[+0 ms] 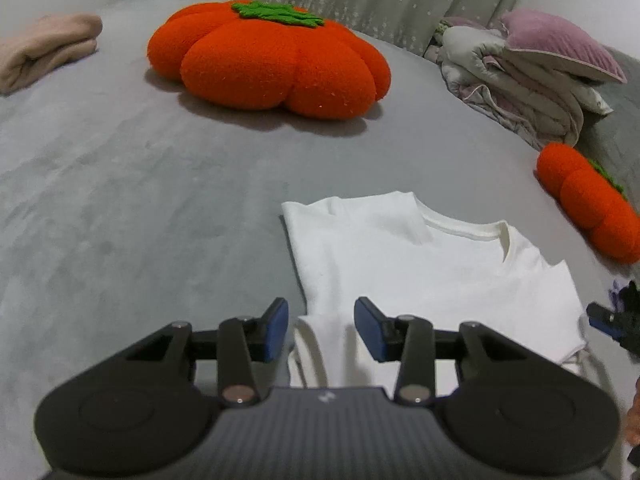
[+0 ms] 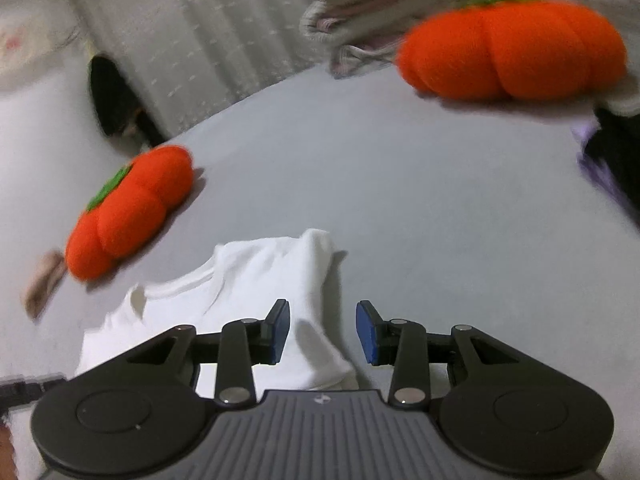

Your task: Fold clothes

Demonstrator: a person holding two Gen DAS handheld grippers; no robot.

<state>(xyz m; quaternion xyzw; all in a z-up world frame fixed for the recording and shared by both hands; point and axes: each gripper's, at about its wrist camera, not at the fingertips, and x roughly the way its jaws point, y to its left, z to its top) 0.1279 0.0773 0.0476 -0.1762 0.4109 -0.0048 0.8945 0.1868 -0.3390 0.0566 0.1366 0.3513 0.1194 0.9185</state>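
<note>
A white T-shirt (image 1: pixel 420 268) lies flat on the grey bed sheet (image 1: pixel 140 200), partly folded, its neckline on the far side. My left gripper (image 1: pixel 321 328) hovers over the shirt's near left edge. Its blue pads (image 1: pixel 278 328) stand apart and nothing is pinched between them. In the right wrist view the same shirt (image 2: pixel 248 280) lies low and left of centre. My right gripper (image 2: pixel 323 330) is open above the shirt's right edge, with the cloth under its left pad and bare sheet under the right one. The right gripper's tip also shows at the left wrist view's right edge (image 1: pixel 612 320).
A large orange pumpkin cushion (image 1: pixel 268 64) sits beyond the shirt, and a smaller one (image 1: pixel 588 200) lies to the right. A beige folded cloth (image 1: pixel 44 48) is at the far left. Stacked bedding with a mauve pillow (image 1: pixel 532 72) is at the far right.
</note>
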